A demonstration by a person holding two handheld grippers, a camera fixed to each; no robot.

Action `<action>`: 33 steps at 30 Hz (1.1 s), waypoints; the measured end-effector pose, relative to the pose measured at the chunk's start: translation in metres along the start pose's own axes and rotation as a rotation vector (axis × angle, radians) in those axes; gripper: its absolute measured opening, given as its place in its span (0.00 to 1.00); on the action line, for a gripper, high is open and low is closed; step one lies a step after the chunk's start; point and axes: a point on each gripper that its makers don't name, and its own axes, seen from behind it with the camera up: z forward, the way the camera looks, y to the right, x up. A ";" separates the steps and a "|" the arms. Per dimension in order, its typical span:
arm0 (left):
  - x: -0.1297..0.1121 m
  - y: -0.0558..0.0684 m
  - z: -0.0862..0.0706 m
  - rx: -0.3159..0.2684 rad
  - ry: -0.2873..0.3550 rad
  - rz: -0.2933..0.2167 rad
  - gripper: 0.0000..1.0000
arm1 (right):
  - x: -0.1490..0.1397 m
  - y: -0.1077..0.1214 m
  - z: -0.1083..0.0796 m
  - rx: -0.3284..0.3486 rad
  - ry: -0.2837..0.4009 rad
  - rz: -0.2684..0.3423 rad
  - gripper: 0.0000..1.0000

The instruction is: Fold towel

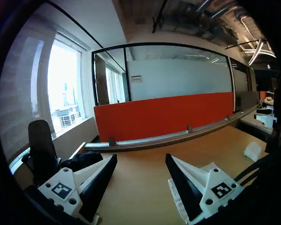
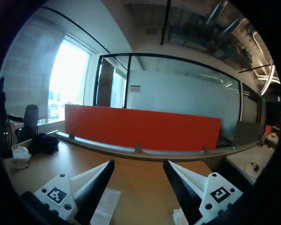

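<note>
Left gripper [image 1: 140, 155] and right gripper [image 2: 138, 162], both spread wide, hover over a wooden worktop [image 1: 140, 191]. A white towel [image 2: 107, 204] lies beneath them, with an orange divider [image 2: 140, 131] behind.

**Orange, tan, black, white**

Your divider [image 1: 163, 116] runs bright orange-red across mid-frame above a tan desk [image 1: 140, 195]. Your left gripper [image 1: 140, 155] shows white fingers [image 1: 211, 183], black inner faces, black-and-white square markers [image 1: 62, 190]; your right gripper [image 2: 138, 161] matches. White towel [image 2: 107, 204] lower centre, black chair [image 1: 41, 144] at left.
</note>
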 end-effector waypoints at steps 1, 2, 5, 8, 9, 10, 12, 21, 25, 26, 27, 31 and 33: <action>0.000 0.003 0.000 -0.013 -0.004 0.004 0.96 | -0.001 -0.004 0.000 0.020 -0.007 -0.006 1.00; 0.000 0.005 0.001 -0.026 -0.007 0.009 0.96 | -0.003 -0.009 0.000 0.040 -0.014 -0.012 1.00; -0.002 0.014 0.001 -0.071 -0.019 0.019 0.96 | -0.006 -0.020 -0.001 0.100 -0.036 -0.037 1.00; -0.004 0.023 0.002 -0.117 -0.031 0.030 0.96 | -0.011 -0.031 -0.002 0.155 -0.061 -0.056 1.00; -0.005 0.026 0.002 -0.135 -0.037 0.035 0.96 | -0.013 -0.034 -0.003 0.175 -0.071 -0.063 1.00; -0.006 0.030 0.001 -0.152 -0.042 0.040 0.96 | -0.015 -0.037 -0.003 0.192 -0.080 -0.069 1.00; -0.008 0.036 0.001 -0.185 -0.052 0.052 0.96 | -0.018 -0.043 -0.005 0.226 -0.097 -0.083 1.00; -0.018 0.065 -0.006 -0.318 -0.091 0.089 0.96 | -0.021 -0.065 -0.012 0.326 -0.145 -0.129 1.00; -0.024 0.073 -0.008 -0.356 -0.108 0.105 0.96 | -0.025 -0.069 -0.014 0.345 -0.167 -0.133 1.00; -0.027 0.075 -0.008 -0.365 -0.114 0.108 0.96 | -0.027 -0.070 -0.015 0.351 -0.174 -0.133 1.00; -0.030 0.078 -0.009 -0.377 -0.121 0.109 0.96 | -0.030 -0.072 -0.016 0.360 -0.184 -0.135 1.00; -0.043 0.086 -0.011 -0.418 -0.151 0.104 0.96 | -0.043 -0.079 -0.021 0.396 -0.226 -0.144 1.00; -0.049 0.090 -0.013 -0.436 -0.165 0.097 0.96 | -0.049 -0.082 -0.023 0.414 -0.244 -0.148 1.00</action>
